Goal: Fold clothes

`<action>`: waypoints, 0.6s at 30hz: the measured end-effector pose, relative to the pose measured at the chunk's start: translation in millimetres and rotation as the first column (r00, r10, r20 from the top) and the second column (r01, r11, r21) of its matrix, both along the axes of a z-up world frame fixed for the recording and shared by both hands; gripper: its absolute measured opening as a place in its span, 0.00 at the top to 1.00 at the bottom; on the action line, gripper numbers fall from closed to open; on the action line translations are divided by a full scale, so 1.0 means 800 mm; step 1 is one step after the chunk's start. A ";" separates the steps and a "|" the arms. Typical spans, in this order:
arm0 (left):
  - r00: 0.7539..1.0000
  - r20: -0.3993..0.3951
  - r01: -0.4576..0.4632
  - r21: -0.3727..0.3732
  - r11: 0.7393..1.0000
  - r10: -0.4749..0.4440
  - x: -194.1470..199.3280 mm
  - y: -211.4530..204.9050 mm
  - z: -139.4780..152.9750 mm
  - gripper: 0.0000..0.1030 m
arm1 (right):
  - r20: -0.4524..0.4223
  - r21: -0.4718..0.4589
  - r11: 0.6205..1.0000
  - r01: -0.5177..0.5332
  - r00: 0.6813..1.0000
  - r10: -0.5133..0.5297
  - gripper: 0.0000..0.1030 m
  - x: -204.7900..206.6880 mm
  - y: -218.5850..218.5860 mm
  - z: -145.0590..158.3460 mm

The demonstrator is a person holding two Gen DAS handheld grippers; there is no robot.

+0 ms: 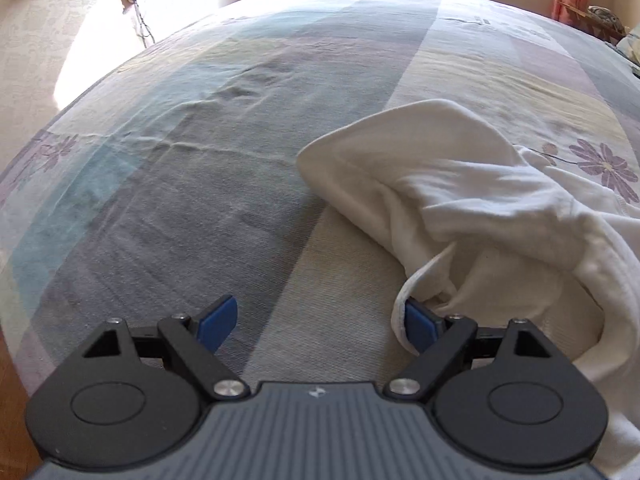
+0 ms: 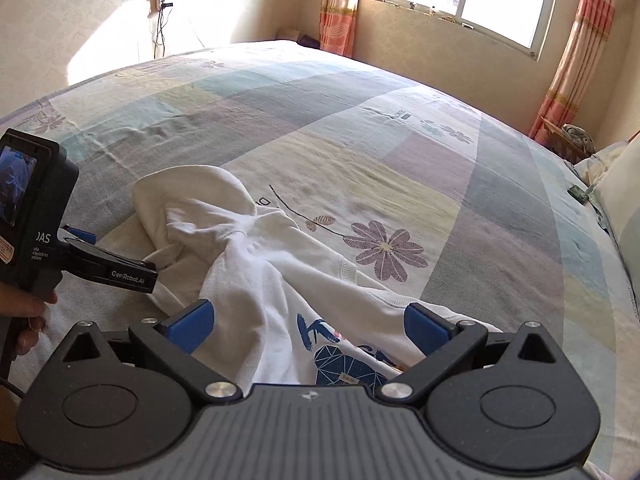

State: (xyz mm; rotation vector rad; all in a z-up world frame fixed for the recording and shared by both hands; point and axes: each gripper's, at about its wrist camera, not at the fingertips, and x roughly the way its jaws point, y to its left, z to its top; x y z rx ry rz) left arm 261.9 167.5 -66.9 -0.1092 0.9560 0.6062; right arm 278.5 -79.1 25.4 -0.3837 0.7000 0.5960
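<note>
A white hoodie (image 2: 256,272) is lying bunched on the bed (image 2: 360,128). Both the left gripper (image 1: 320,322) and the right gripper (image 2: 310,326) are being held with jaws wide, gripping nothing.

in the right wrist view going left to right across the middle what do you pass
left gripper held at the left edge → white hoodie crumpled on the bed → purple flower print on the bedspread → pillow at the right edge
</note>
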 end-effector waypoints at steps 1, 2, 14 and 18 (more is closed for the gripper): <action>0.999 0.000 -0.039 0.018 0.999 0.039 -0.007 0.011 0.004 0.14 | 0.002 0.005 1.000 -0.006 1.000 0.006 0.00 0.001 -0.008 0.001; 0.997 0.000 -0.076 0.037 0.996 0.076 -0.013 0.022 0.008 0.14 | 0.001 0.006 1.000 -0.007 1.000 0.007 0.00 0.003 -0.016 0.001; 1.000 -0.009 0.023 -0.013 1.000 -0.023 -0.004 0.049 0.019 0.16 | -0.080 0.066 0.989 0.132 0.989 -0.126 0.00 0.021 -0.094 -0.017; 0.999 -0.018 0.039 0.002 0.999 -0.039 -0.002 0.053 0.009 0.16 | -0.099 0.044 0.985 0.166 0.982 -0.161 0.00 0.018 -0.094 -0.025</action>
